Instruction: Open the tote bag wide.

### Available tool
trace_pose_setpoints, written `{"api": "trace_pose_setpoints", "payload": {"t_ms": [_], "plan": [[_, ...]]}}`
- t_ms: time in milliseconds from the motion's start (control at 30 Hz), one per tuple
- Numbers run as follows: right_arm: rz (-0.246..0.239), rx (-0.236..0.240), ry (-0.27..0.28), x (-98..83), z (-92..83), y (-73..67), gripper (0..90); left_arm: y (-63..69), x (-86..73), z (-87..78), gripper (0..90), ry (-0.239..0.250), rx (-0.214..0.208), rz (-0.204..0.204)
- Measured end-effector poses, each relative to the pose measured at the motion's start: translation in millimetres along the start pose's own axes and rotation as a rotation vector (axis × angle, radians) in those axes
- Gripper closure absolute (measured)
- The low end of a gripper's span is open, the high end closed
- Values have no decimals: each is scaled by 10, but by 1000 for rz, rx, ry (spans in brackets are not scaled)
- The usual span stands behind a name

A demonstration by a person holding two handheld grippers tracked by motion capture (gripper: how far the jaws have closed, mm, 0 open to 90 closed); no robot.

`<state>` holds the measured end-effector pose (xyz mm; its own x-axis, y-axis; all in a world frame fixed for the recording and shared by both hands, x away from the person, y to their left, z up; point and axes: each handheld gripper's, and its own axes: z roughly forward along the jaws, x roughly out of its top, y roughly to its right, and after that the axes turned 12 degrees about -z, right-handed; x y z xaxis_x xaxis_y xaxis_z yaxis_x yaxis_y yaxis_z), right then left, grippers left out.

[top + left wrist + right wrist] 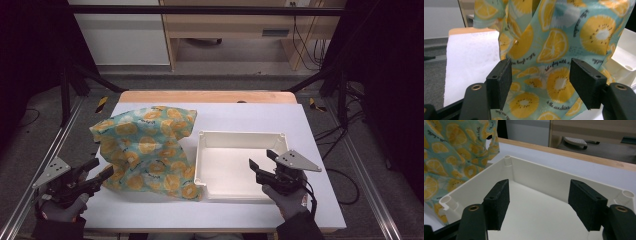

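Observation:
A teal cloth printed with orange citrus slices [147,150] lies bunched on the left half of the white table, its right edge against a white plastic tray [240,136]. My left gripper [100,170] is open at the cloth's lower left edge; in the left gripper view the cloth [554,42] hangs just beyond the spread jaws of that gripper [540,83], which do not press on it. My right gripper [265,159] is open over the tray's near right part. In the right gripper view its jaws [539,205] stand wide above the tray's bare floor [536,215].
The white tabletop [250,115] has a wooden strip along its far edge [207,96]. Black frame bars [320,75] rise at both far corners. Beyond stand a cabinet and cables on the floor [305,45].

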<state>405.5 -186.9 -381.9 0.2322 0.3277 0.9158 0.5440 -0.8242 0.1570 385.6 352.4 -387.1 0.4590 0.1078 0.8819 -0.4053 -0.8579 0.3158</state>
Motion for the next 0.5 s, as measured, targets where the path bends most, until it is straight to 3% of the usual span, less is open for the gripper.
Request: {"api": "trace_pose_setpoints", "payload": {"t_ms": [267, 500], "plan": [[-16, 24, 21, 95, 39, -111, 354, 60, 94, 0, 352, 6, -10, 10], [-29, 73, 43, 234, 115, -241, 375, 96, 200, -8, 356, 16, -13, 31]]}}
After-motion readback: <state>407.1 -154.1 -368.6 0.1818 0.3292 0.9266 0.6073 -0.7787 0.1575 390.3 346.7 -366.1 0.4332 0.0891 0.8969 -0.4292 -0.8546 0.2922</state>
